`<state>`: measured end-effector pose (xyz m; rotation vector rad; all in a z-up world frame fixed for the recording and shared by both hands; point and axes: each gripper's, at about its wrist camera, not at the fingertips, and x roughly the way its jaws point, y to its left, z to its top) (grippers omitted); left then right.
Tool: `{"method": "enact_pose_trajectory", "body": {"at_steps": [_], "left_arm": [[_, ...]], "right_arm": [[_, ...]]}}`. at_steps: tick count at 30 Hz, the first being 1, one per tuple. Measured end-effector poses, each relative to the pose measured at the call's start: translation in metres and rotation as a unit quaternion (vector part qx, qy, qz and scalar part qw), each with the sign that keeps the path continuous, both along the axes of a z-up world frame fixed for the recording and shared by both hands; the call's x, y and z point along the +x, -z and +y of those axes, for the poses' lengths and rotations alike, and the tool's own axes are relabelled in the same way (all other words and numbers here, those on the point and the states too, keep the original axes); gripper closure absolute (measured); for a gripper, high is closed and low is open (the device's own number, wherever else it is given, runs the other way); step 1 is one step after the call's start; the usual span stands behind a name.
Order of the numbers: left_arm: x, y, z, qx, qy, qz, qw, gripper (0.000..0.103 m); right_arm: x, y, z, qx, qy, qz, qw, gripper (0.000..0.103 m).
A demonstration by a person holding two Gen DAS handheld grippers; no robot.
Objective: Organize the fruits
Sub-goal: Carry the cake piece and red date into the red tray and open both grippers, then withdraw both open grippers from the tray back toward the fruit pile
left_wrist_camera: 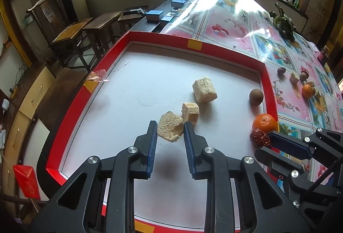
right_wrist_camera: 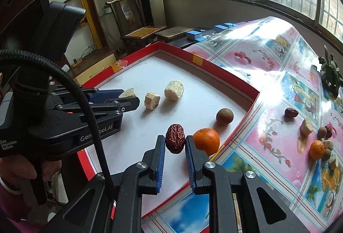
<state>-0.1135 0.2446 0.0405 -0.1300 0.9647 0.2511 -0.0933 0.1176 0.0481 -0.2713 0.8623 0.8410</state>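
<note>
Both grippers angled down over the red-rimmed tray (left_wrist_camera: 269, 82), the left gripper (left_wrist_camera: 170, 133) clamped on a pale chunk (left_wrist_camera: 170, 129) and the right gripper (right_wrist_camera: 175, 142) on a red date (right_wrist_camera: 175, 138), beside an orange (right_wrist_camera: 206, 140), a brown fruit (right_wrist_camera: 224, 116) and two more chunks.

A wrinkled dark-red dried date (right_wrist_camera: 175, 139) is hanging clamped above the red-rimmed white tray (right_wrist_camera: 225, 74). A crumbly beige sugarcane chunk (left_wrist_camera: 170, 129) is hovering pinched there too.

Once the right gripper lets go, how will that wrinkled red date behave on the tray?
The red date is oval, so it will probably rock or roll briefly, less freely than the round brown fruit. Its wrinkled skin suggests decent grip, not slipperiness. It looks small and dried, so likely light; the right gripper holds it clamped.
</note>
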Motion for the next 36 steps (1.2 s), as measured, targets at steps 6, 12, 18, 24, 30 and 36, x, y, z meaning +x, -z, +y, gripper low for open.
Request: {"method": "enact_pose_trajectory", "body": {"at_steps": [6,12,18,24,30,36], "left_arm": [[0.002,0.005,0.004,-0.006,-0.005,0.004,1.0,0.079],[0.003,0.009,0.006,-0.006,-0.011,0.007,0.9999,0.079],[0.006,0.012,0.009,-0.011,-0.023,0.015,0.9996,0.079],[0.008,0.013,0.007,-0.006,-0.031,0.023,0.9992,0.075],[0.004,0.001,0.005,-0.008,-0.037,0.004,0.9993,0.045],[0.004,-0.01,-0.006,0.003,-0.028,-0.007,0.9996,0.042]], "right_arm": [[0.005,0.012,0.015,-0.01,-0.01,0.011,1.0,0.085],[0.013,0.025,0.024,-0.021,-0.009,0.02,1.0,0.085],[0.016,0.027,0.025,-0.018,-0.011,0.027,0.999,0.085],[0.013,0.023,0.023,-0.007,-0.015,0.03,0.999,0.076],[0.007,0.012,0.012,0.003,-0.011,0.018,1.0,0.075],[0.006,0.002,-0.005,0.013,0.008,0.009,1.0,0.068]]}}
